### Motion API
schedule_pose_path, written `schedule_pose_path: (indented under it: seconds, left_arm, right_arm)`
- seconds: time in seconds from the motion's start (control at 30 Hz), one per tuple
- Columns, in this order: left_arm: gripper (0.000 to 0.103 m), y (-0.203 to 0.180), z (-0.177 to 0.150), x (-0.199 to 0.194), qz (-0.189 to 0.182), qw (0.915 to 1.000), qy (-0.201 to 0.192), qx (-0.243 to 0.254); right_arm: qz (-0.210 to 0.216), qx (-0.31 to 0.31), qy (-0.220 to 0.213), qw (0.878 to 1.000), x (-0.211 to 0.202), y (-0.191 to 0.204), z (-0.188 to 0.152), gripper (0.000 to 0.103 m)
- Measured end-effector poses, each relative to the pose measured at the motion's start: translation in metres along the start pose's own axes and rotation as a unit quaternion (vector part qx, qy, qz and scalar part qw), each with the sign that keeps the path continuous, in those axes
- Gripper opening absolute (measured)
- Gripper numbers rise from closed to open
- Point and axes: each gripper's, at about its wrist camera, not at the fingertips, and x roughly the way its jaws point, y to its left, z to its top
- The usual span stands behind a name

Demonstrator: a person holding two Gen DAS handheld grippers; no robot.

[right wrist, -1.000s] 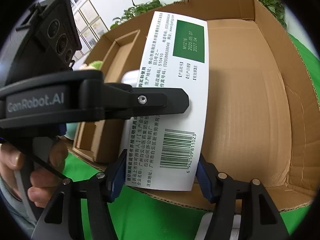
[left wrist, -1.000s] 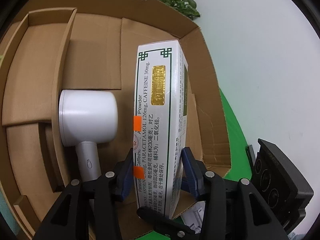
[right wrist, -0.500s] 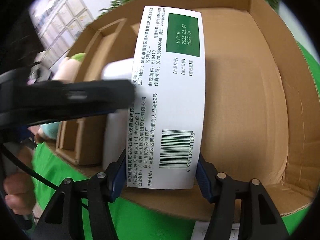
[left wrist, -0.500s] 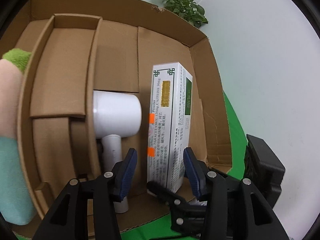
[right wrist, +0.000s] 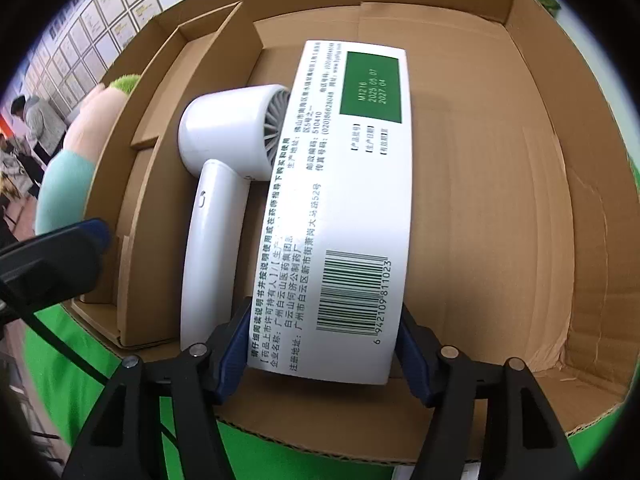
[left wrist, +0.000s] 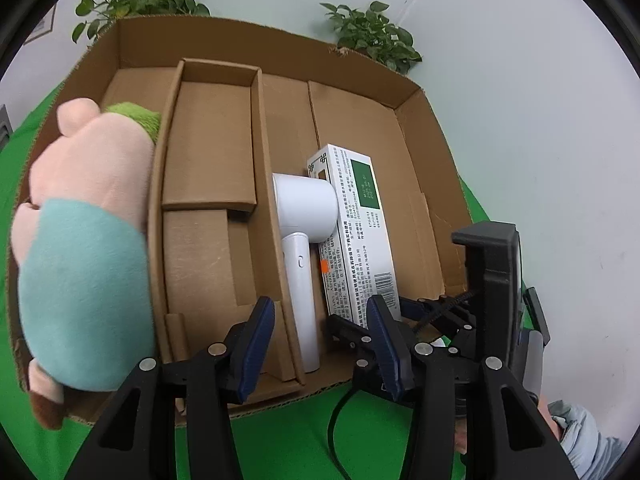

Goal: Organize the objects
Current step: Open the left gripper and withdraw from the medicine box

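Note:
A white medicine box [right wrist: 344, 200] with a green panel and a barcode lies lengthwise in the open cardboard carton [right wrist: 500, 200]. It leans against a white hair dryer [right wrist: 224, 140]. My right gripper [right wrist: 323, 328] straddles the box's near end. Its jaws are opening, but both pads still touch the box's sides. In the left wrist view the medicine box [left wrist: 356, 232] and hair dryer [left wrist: 304, 208] lie side by side ahead. My left gripper [left wrist: 320, 308] hangs open over the carton's near edge with nothing between its fingers.
A plush toy [left wrist: 84, 240] in pink, teal and green fills the carton's left compartment. A cardboard insert tray [left wrist: 208, 140] sits between it and the dryer. The carton rests on a green table [left wrist: 300, 440]. Potted plants [left wrist: 372, 36] stand behind, against a pale wall.
My left gripper has let go of the medicine box and drawn back and up out of the carton, bringing the plush toy into view. The right gripper stayed on the box and tilted downward.

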Motion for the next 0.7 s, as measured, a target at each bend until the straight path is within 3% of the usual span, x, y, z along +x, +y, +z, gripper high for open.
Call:
schedule_pose_path:
  seconds: [0.1,0.17,0.23,0.33,0.4,0.53,0.57,0.7]
  left_arm:
    - [0.047,-0.005,-0.002,-0.007,0.007,0.9999,-0.012,0.008]
    - [0.047,-0.01,-0.004,-0.011,0.027,0.9991,-0.024,0.02]
    - [0.047,-0.017,-0.006,-0.018,0.045,0.9977,-0.038,0.035]
    - [0.052,-0.036,0.001,-0.014,0.083,0.9929,-0.063,0.057]
    - [0.06,-0.047,-0.005,-0.025,0.122,0.9856,-0.09,0.075]
    - [0.097,-0.067,-0.02,-0.053,0.199,0.9636,-0.156,0.086]
    - [0.101,-0.07,-0.023,-0.057,0.21,0.9593,-0.169,0.083]
    - [0.102,-0.077,-0.036,-0.074,0.249,0.946,-0.197,0.065]
  right_arm:
    - [-0.007,-0.01,0.0,1.0,0.0,0.001,-0.005,0.069]
    - [-0.007,-0.01,-0.012,1.0,-0.005,-0.001,-0.009,0.082]
    - [-0.026,-0.014,-0.04,0.999,-0.018,-0.004,-0.013,0.084]
    - [-0.036,-0.013,-0.08,0.996,-0.041,-0.009,-0.02,0.098]
    - [-0.034,-0.019,-0.103,0.994,-0.057,-0.005,-0.022,0.102]
    - [-0.041,-0.032,-0.156,0.986,-0.083,-0.005,-0.027,0.102]
    - [-0.043,-0.03,-0.168,0.984,-0.082,-0.003,-0.014,0.102]
    - [-0.065,-0.021,-0.225,0.972,-0.088,0.017,-0.031,0.102]
